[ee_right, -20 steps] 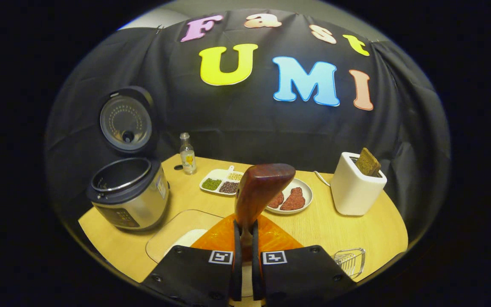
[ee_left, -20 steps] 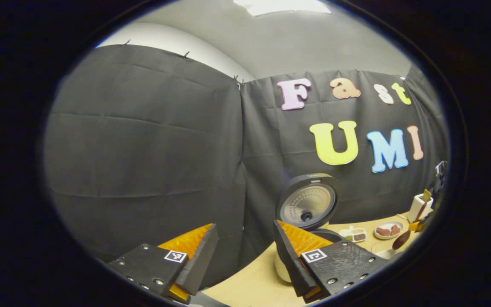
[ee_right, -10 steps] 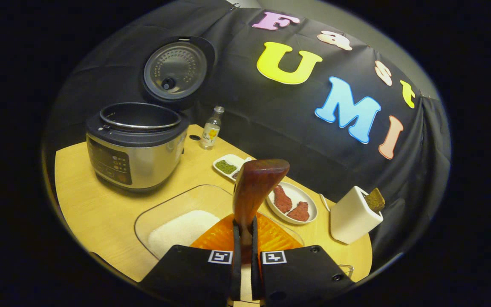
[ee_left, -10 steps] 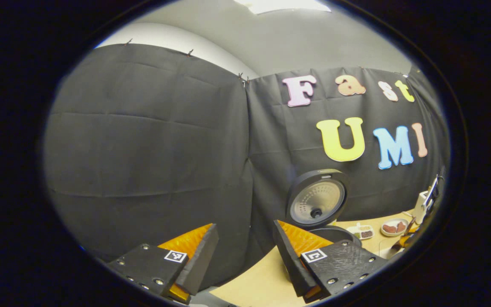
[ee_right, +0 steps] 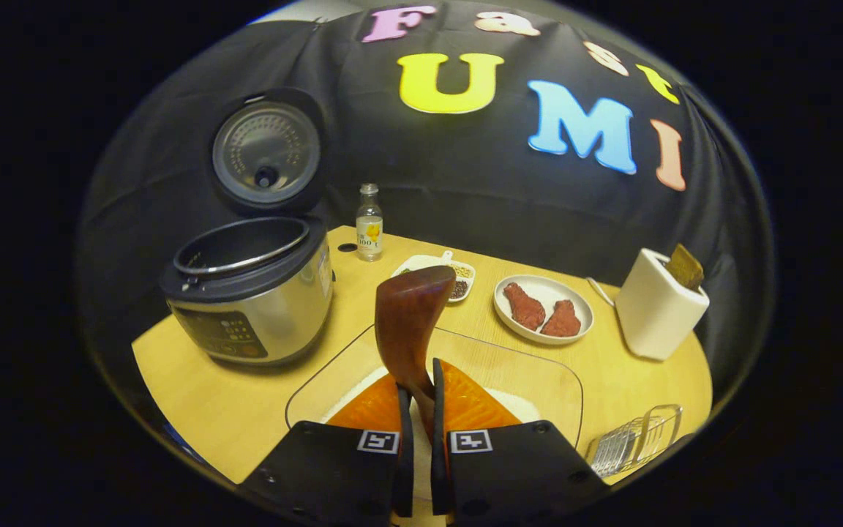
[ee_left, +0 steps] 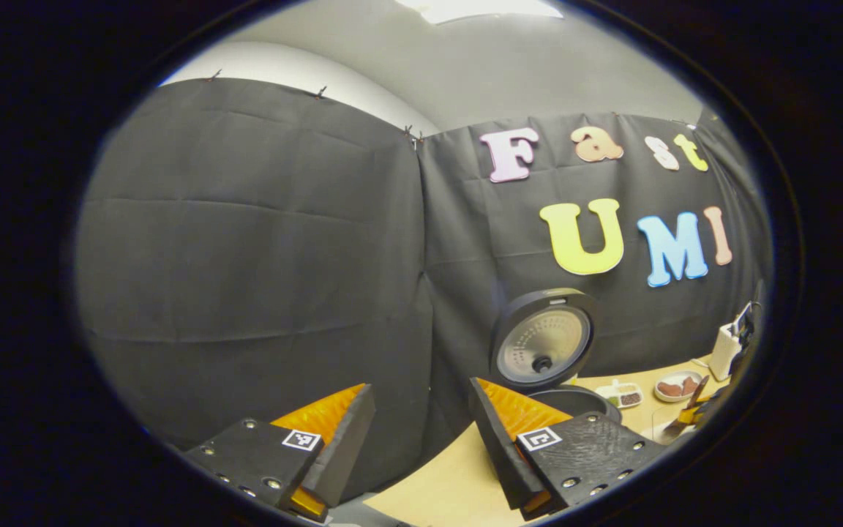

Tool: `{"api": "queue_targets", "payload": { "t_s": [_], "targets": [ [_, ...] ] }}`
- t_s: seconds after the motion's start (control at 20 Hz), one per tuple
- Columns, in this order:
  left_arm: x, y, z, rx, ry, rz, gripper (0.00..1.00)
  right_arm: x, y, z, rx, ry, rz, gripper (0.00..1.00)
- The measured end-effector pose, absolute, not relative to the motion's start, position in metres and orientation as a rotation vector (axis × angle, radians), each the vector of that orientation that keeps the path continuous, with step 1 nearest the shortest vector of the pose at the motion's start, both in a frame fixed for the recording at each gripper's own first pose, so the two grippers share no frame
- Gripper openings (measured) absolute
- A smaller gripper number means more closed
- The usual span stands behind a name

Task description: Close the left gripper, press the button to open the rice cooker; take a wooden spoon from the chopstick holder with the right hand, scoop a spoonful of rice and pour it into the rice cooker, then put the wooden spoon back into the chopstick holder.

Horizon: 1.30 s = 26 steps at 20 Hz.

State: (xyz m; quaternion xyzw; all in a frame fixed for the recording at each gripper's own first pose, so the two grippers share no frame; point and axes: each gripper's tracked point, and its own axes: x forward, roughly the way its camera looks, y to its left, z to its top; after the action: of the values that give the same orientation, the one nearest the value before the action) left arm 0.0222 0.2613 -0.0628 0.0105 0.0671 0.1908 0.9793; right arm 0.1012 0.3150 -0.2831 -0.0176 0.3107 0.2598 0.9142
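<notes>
- Fingers of the right hand-held gripper [ee_right: 416, 424] pinch the wooden spoon [ee_right: 407, 329] by its handle, almost fully closed, bowl up and forward; held so, I judge, to dip into the rice.
- Rice [ee_right: 516, 401] lies in the clear glass dish [ee_right: 538, 366] directly beneath that gripper, at 6 o'clock in the right gripper view.
- Wire chopstick holder [ee_right: 634, 439] sits at 4 o'clock on the worktop [ee_right: 246, 410], where the spoon must return.
- Rice cooker [ee_right: 249, 293] stands at 9 o'clock with its lid [ee_right: 266, 152] up, ready for pouring.
- Left hand-held gripper [ee_left: 421, 439] hangs wide open and empty, off the worktop's edge, out of the way.
- Compared with half a second ago, the right view has levelled and now shows the chopstick holder; the spoon leans more to 11 o'clock. The left view has barely shifted.
</notes>
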Motion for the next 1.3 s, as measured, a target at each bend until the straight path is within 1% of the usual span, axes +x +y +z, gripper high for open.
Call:
{"api": "queue_targets", "payload": {
  "t_s": [0.1, 0.15, 0.2, 0.3, 0.35, 0.45, 0.65, 1.0, 1.1, 1.3],
  "targets": [
    [0.024, 0.256, -0.058, 0.022, 0.129, 0.372, 0.80, 0.103, 0.307, -0.281, 0.112, 0.698, 0.504, 0.11],
    [0.026, 0.252, -0.058, 0.023, 0.128, 0.365, 0.80, 0.105, 0.301, -0.281, 0.188, 0.728, 0.489, 0.09],
    [0.028, 0.248, -0.058, 0.024, 0.130, 0.359, 0.80, 0.106, 0.297, -0.280, 0.251, 0.752, 0.475, 0.11],
    [0.030, 0.245, -0.056, 0.018, 0.133, 0.350, 0.80, 0.109, 0.286, -0.279, 0.365, 0.790, 0.453, 0.11],
    [0.029, 0.241, -0.056, 0.014, 0.134, 0.345, 0.82, 0.110, 0.281, -0.282, 0.414, 0.805, 0.440, 0.11],
    [0.033, 0.239, -0.054, 0.011, 0.136, 0.339, 0.80, 0.111, 0.271, -0.282, 0.511, 0.828, 0.409, 0.11],
    [0.033, 0.231, -0.048, 0.013, 0.134, 0.331, 0.80, 0.109, 0.256, -0.275, 0.643, 0.844, 0.383, 0.11],
    [0.035, 0.225, -0.045, 0.024, 0.129, 0.323, 0.80, 0.124, 0.240, -0.252, 0.869, 0.830, 0.353, 0.11],
    [0.035, 0.228, -0.047, 0.020, 0.135, 0.327, 0.82, 0.129, 0.242, -0.247, 0.935, 0.830, 0.362, 0.11],
    [0.033, 0.242, -0.057, 0.006, 0.144, 0.350, 0.80, 0.133, 0.256, -0.230, 1.070, 0.846, 0.401, 0.11]
  ]
}}
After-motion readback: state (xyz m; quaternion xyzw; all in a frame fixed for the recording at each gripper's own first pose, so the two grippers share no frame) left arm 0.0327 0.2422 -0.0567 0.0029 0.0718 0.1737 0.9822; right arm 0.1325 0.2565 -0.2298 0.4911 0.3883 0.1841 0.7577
